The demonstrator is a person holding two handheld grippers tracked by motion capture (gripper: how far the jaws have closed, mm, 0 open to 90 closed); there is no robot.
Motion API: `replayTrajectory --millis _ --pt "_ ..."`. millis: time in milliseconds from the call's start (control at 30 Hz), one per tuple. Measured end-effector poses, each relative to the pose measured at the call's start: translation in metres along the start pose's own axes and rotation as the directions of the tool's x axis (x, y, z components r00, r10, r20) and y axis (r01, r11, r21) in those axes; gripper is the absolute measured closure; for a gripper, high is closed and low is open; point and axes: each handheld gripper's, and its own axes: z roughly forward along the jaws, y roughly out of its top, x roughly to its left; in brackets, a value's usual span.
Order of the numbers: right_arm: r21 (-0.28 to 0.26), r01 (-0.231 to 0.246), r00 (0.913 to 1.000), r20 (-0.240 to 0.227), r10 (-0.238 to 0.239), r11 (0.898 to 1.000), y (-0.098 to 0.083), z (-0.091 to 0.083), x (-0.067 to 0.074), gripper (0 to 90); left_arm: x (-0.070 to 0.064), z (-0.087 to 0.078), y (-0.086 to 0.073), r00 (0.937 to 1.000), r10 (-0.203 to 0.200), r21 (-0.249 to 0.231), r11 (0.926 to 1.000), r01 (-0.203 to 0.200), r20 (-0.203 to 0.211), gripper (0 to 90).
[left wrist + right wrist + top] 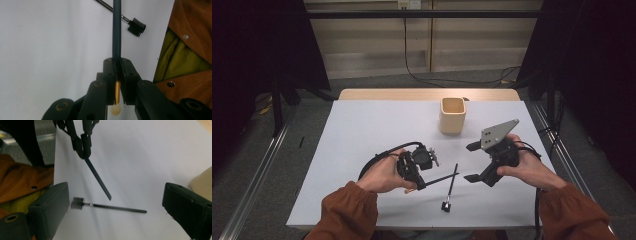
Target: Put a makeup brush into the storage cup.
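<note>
**Open right jaws face the lying brush across its handle**

The right gripper [475, 161] stands released, its jaws spread wide with nothing between them. In the right gripper view the two black pads sit at the lower left and lower right of the frame, and the comb-headed brush [107, 206] lies flat on the white table [140, 157] between and just beyond them. Its long axis runs almost level across that frame, comb end at the left, bare handle tip at the right. The jaws therefore open along the handle, not across it, so a turn of the wrist looks needed before a clean pinch.

In the high view this brush [450, 187] lies at lower centre, slanting up to the right, nearer the right gripper than anything else.

The left gripper [421, 184] is clenched on the dark-handled brush [116, 30], whose handle juts straight out from the jaw tips; its pale bristle end shows behind them.

The beige cup [452, 115] stands well apart, toward the upper centre.
</note>
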Motion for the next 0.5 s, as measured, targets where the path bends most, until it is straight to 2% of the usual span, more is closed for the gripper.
replayTrajectory --millis 33,133,200,267,333,467,500 --pt "0.023 0.006 1.0000 -0.006 -0.006 1.000 0.002 0.001 0.000 7.1 0.001 0.000 0.000 0.9999 0.012 0.012 0.9999 -0.012 0.000 83.9" --pt "0.089 0.024 0.9996 -0.020 -0.023 0.996 0.006 0.002 0.002 8.3 0.000 0.001 0.000 0.9999 0.011 0.008 0.9999 -0.011 -0.003 83.9" --pt "0.127 0.047 0.9980 -0.048 -0.041 0.991 0.007 0.004 0.002 8.1 -0.001 0.002 0.002 0.9999 0.015 0.014 0.9998 -0.015 -0.003 83.9" --pt "0.181 0.071 0.9954 -0.076 -0.058 0.981 0.008 0.008 0.001 9.0 -0.002 0.003 0.003 0.9999 0.016 0.022 0.9996 -0.016 -0.005 83.9" --pt "0.213 0.068 0.9950 -0.087 -0.050 0.975 0.009 0.011 0.001 6.9 -0.002 0.003 0.003 0.9999 0.014 0.028 0.9995 -0.014 0.002 83.9" --pt "0.264 0.089 0.9932 -0.096 -0.065 0.960 0.013 0.015 0.003 10.4 -0.002 0.003 0.004 0.9997 0.024 0.033 0.9992 -0.023 -0.005 83.9" --pt "0.288 0.094 0.9933 -0.092 -0.070 0.953 0.014 0.016 0.004 11.0 -0.002 0.002 0.004 0.9997 0.025 0.038 0.9989 -0.025 -0.005 83.9"
